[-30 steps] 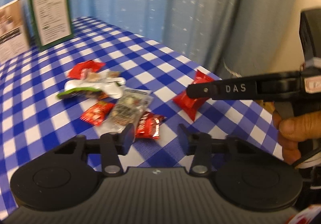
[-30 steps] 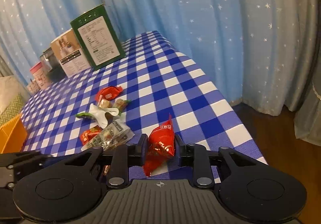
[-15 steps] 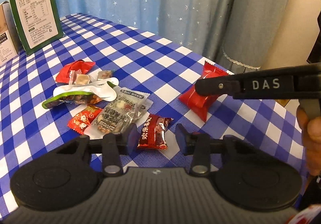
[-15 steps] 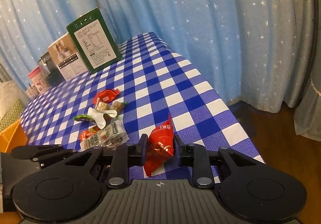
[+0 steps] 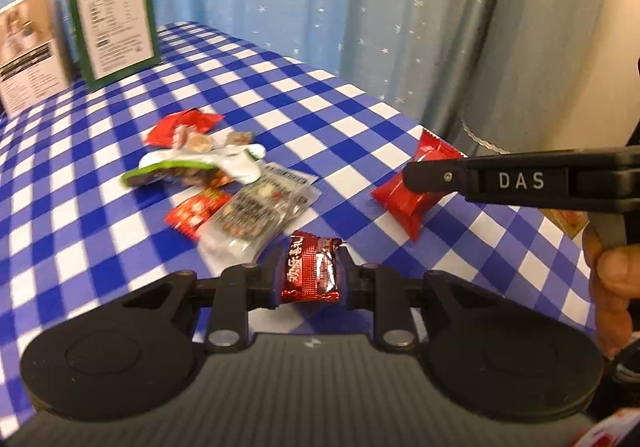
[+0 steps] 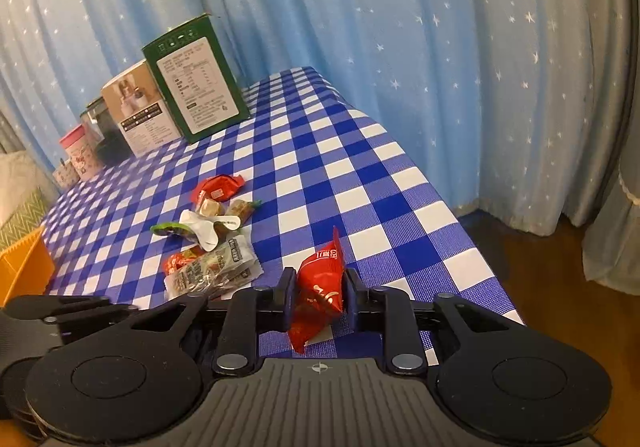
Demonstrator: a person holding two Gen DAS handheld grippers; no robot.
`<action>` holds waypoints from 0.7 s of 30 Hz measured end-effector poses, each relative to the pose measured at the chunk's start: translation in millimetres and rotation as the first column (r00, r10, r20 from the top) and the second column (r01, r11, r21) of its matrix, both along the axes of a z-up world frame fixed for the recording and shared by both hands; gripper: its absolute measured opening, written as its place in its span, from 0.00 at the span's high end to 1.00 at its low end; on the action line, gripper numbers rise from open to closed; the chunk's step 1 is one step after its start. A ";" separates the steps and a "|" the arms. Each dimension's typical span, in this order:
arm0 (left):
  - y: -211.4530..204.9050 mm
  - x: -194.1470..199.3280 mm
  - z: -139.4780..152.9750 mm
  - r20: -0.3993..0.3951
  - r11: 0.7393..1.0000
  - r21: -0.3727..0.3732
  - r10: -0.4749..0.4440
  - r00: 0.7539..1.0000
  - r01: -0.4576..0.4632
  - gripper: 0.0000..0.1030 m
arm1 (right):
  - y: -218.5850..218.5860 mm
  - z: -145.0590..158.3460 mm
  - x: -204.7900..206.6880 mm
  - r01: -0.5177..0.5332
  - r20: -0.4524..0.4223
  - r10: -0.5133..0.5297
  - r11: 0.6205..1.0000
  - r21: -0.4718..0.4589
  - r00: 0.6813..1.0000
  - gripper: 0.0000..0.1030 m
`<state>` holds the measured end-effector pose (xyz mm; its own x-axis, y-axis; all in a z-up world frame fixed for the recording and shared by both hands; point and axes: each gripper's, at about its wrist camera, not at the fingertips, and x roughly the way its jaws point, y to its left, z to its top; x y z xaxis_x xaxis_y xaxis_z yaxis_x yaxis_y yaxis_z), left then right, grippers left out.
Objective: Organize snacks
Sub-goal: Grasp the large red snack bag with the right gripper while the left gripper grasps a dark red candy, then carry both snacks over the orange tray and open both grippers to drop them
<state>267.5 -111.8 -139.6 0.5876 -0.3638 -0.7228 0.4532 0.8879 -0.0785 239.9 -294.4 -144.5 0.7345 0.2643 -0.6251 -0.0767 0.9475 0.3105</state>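
the right gripper (image 5: 414,183), whose finger reads "das", has its jaws pinching a red snack packet (image 6: 320,295) with white characters, low above the checked tablecloth (image 6: 320,151). the left gripper (image 5: 308,275) clamps a dark red foil candy (image 5: 310,273) printed with gold characters. beside it lies a loose pile of snacks (image 5: 224,187). a green box (image 6: 196,87) shows a white nutrition label too small to read.

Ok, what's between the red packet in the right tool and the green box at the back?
In the right wrist view, the snack pile sits left of that line; otherwise bare checkered tablecloth between red packet and green box.
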 end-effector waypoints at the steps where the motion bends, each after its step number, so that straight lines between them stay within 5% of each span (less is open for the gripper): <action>1: 4.8 -3.5 2.2 -0.004 1.000 -0.010 0.018 1.000 -0.018 0.78 | 1.7 1.5 -1.8 -0.006 0.005 0.006 1.000 -0.009 1.000 0.76; 21: 105.5 -93.4 66.4 0.017 0.973 -0.009 0.231 0.973 -0.231 0.78 | 74.1 38.1 -90.7 -0.084 0.017 0.084 0.996 0.011 0.996 0.77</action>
<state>174.1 -6.3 -73.2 0.6688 -0.2217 -0.7096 0.2371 0.9683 -0.0790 149.2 -220.3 -106.3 0.7195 0.3326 -0.6097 -0.1607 0.9338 0.3197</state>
